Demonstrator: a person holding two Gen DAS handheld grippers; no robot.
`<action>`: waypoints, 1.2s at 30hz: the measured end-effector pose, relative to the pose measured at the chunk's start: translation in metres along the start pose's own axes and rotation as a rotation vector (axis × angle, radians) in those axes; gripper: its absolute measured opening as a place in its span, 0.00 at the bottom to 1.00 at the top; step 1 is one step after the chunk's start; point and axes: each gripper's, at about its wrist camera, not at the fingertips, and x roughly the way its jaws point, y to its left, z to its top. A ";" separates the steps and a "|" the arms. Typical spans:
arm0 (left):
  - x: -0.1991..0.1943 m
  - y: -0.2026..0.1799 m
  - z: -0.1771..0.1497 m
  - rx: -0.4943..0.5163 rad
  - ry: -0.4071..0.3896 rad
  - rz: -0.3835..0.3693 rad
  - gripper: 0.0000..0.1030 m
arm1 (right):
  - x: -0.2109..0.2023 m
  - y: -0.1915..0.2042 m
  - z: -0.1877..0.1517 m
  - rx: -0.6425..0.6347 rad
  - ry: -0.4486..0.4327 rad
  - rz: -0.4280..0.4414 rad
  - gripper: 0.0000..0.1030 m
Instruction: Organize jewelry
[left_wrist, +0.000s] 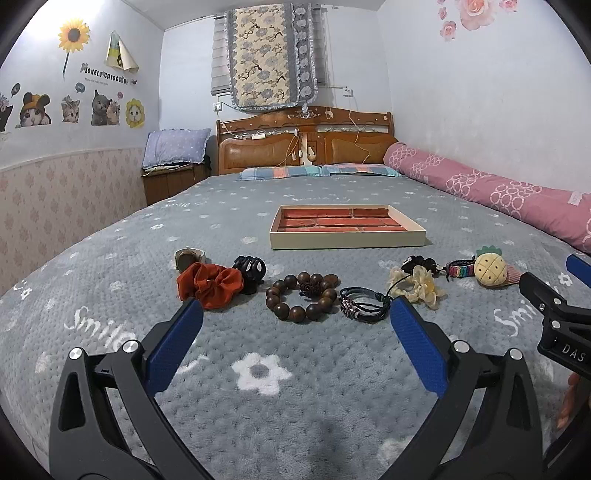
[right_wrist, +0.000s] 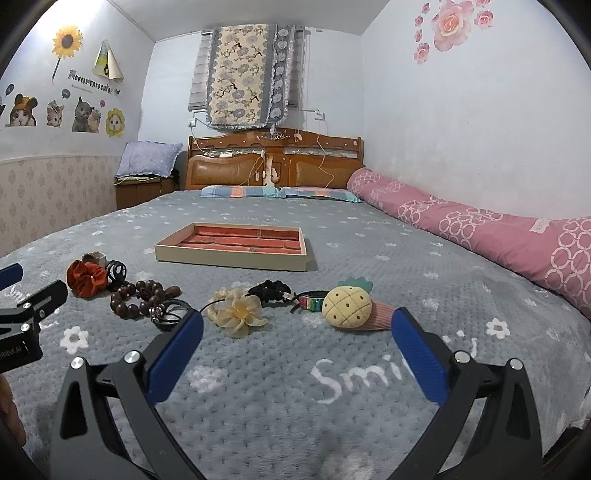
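Observation:
A shallow beige tray (left_wrist: 347, 242) with a red brick-pattern floor lies on the grey bedspread; it also shows in the right wrist view (right_wrist: 229, 260). In front lies a row of accessories: an orange scrunchie (left_wrist: 208, 284), a black claw clip (left_wrist: 250, 271), a brown bead bracelet (left_wrist: 303, 301), a black leather bracelet (left_wrist: 364, 306), a cream flower hair tie (right_wrist: 236, 312), a rainbow bracelet (right_wrist: 312, 299) and a pineapple plush clip (right_wrist: 347, 306). My left gripper (left_wrist: 295, 317) is open and empty just short of the bead bracelet. My right gripper (right_wrist: 297, 325) is open and empty before the flower and pineapple.
A pink rolled quilt (right_wrist: 480, 229) lies along the right wall. Pillows (left_wrist: 317, 171) and a wooden headboard (left_wrist: 306, 144) are at the far end. A bedside cabinet (left_wrist: 170, 181) stands at far left. A watch-like band (left_wrist: 188, 256) lies behind the scrunchie.

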 end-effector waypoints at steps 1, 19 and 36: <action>0.000 0.001 0.000 0.000 0.000 -0.001 0.95 | 0.000 -0.001 0.000 0.002 0.001 0.001 0.96; 0.000 -0.003 -0.001 0.005 0.000 -0.002 0.95 | 0.002 0.006 0.002 0.002 -0.002 -0.008 0.96; -0.001 -0.005 0.000 0.008 -0.001 0.001 0.95 | 0.004 0.005 0.001 0.000 0.003 -0.013 0.96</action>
